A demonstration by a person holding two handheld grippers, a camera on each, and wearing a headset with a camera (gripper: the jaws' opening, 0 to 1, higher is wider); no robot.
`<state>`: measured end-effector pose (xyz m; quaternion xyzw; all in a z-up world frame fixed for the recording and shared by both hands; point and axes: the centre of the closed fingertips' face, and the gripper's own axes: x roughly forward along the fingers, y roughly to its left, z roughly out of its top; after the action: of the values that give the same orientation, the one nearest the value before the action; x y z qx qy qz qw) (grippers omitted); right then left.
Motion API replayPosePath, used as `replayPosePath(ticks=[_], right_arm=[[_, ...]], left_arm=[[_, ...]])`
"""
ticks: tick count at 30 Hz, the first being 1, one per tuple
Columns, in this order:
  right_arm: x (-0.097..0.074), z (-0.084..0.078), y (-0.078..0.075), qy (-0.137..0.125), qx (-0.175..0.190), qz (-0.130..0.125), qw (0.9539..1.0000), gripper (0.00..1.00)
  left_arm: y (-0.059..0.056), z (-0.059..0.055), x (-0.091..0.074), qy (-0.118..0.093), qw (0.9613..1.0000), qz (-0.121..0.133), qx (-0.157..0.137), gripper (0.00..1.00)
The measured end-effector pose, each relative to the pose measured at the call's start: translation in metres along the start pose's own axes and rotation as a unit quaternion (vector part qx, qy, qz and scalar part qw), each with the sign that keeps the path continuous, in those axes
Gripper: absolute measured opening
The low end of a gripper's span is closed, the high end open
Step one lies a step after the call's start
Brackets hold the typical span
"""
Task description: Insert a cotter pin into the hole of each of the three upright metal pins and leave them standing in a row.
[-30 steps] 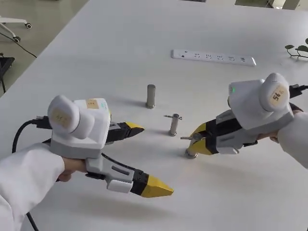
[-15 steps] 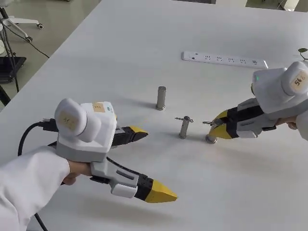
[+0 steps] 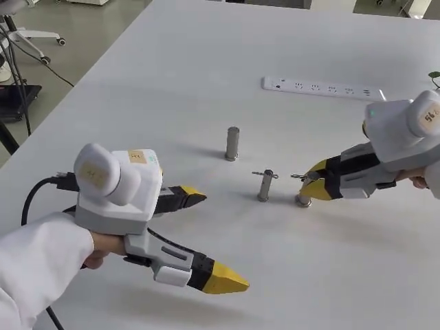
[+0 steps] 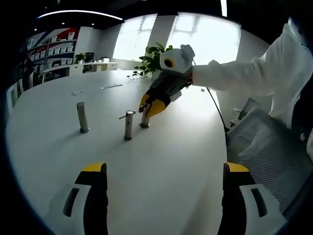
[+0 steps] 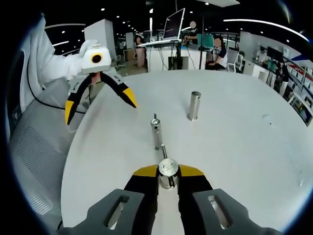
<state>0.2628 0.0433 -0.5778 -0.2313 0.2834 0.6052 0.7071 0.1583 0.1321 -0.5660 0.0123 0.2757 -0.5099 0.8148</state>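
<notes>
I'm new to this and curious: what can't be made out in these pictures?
Head view: shaft of the silver metal pin in the right gripper, hidden by its yellow jaws.
Right gripper view: that pin's hole, covered by the jaws.
Head view: hole in the far bare steel pin, too small.
Head view: green plant, cut by the right edge.

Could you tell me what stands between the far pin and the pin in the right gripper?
The middle pin, a cotter pin through its top, seen in the head view.
</notes>
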Motion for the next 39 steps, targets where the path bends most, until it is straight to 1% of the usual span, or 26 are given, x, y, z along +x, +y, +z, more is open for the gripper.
replayPosePath(ticks=[2,3,4,5,7,8,11,13,14,15,16,17,19,22,25,26,28,29,31,32,33,35,36,37,38,39], right_arm=[[0.000,0.000,0.001,-0.003,0.014,-0.003,0.9999,0.09],[0.000,-0.001,0.001,-0.003,0.031,-0.007,0.9995,0.10],[0.002,-0.003,0.001,0.000,0.028,-0.012,0.9995,0.11],[0.002,-0.004,0.001,0.001,0.018,-0.015,0.9997,0.17],[0.000,-0.006,0.000,0.001,0.025,-0.026,0.9993,0.26],[-0.002,-0.005,0.000,-0.004,0.031,-0.032,0.9990,0.28],[-0.008,-0.001,0.004,-0.021,0.044,-0.035,0.9982,0.27],[-0.015,0.002,0.009,-0.031,0.050,-0.039,0.9975,0.28],[-0.019,0.008,0.012,-0.051,0.061,-0.043,0.9959,0.30],[-0.024,0.016,0.016,-0.080,0.085,-0.046,0.9921,0.34],[-0.028,0.020,0.018,-0.097,0.095,-0.048,0.9896,0.39],[-0.034,0.025,0.022,-0.114,0.103,-0.050,0.9869,0.48],[-0.040,0.028,0.024,-0.124,0.105,-0.057,0.9851,0.56],[-0.056,0.034,0.035,-0.145,0.115,-0.065,0.9806,0.58],[-0.065,0.031,0.044,-0.151,0.127,-0.073,0.9778,0.65],[-0.069,0.032,0.047,-0.162,0.152,-0.079,0.9718,0.69],[-0.077,0.034,0.050,-0.192,0.182,-0.086,0.9606,0.79],[-0.081,0.033,0.050,-0.196,0.192,-0.093,0.9572,0.82],[-0.087,0.027,0.053,-0.198,0.197,-0.107,0.9542,0.83],[-0.091,0.025,0.055,-0.204,0.203,-0.118,0.9504,0.84],[-0.092,0.024,0.056,-0.204,0.205,-0.119,0.9497,0.84],[-0.096,0.017,0.061,-0.202,0.219,-0.129,0.9459,0.88],[-0.097,0.012,0.064,-0.197,0.226,-0.134,0.9444,0.90],[-0.098,0.004,0.066,-0.185,0.235,-0.147,0.9429,0.93],[-0.099,-0.004,0.067,-0.167,0.237,-0.158,0.9439,0.96],[-0.098,-0.011,0.070,-0.149,0.232,-0.160,0.9478,0.99]], left_arm=[[0.000,0.001,0.000,-0.002,1.0000,0.001,0.005,0.97],[0.000,0.001,0.000,-0.002,1.0000,0.001,0.004,0.97],[0.000,0.001,-0.001,-0.003,1.0000,0.001,0.003,0.97],[0.000,0.002,-0.001,-0.004,1.0000,0.002,0.003,0.97],[0.000,0.002,-0.002,-0.004,1.0000,0.004,0.001,0.97],[0.001,0.002,-0.003,-0.004,1.0000,0.006,0.001,0.97],[0.002,0.001,-0.005,-0.002,1.0000,0.010,0.001,0.97],[0.003,0.002,-0.007,-0.004,0.9999,0.013,0.000,0.97],[0.004,0.003,-0.008,-0.008,0.9998,0.017,-0.002,0.97],[0.005,0.005,-0.009,-0.012,0.9997,0.020,-0.003,0.97],[0.006,0.007,-0.010,-0.017,0.9996,0.023,-0.007,0.97],[0.007,0.009,-0.011,-0.022,0.9994,0.025,-0.010,0.97],[0.009,0.014,-0.012,-0.032,0.9989,0.031,-0.015,0.97],[0.009,0.021,-0.015,-0.046,0.9980,0.038,-0.021,0.97],[0.008,0.026,-0.017,-0.055,0.9974,0.041,-0.023,0.98],[0.007,0.028,-0.017,-0.059,0.9971,0.042,-0.023,0.98],[0.005,0.031,-0.018,-0.063,0.9968,0.043,-0.026,0.98],[0.004,0.031,-0.019,-0.064,0.9967,0.043,-0.026,0.98],[0.002,0.031,-0.019,-0.067,0.9965,0.042,-0.027,0.98],[0.001,0.031,-0.019,-0.067,0.9965,0.041,-0.030,0.98],[0.001,0.030,-0.019,-0.067,0.9964,0.040,-0.033,0.98],[0.000,0.027,-0.019,-0.063,0.9966,0.040,-0.035,0.99],[0.000,0.025,-0.020,-0.061,0.9966,0.041,-0.037,0.99],[0.000,0.024,-0.020,-0.060,0.9966,0.042,-0.039,0.99],[0.000,0.023,-0.021,-0.060,0.9964,0.042,-0.041,0.99],[0.000,0.022,-0.023,-0.060,0.9964,0.043,-0.043,0.99]])
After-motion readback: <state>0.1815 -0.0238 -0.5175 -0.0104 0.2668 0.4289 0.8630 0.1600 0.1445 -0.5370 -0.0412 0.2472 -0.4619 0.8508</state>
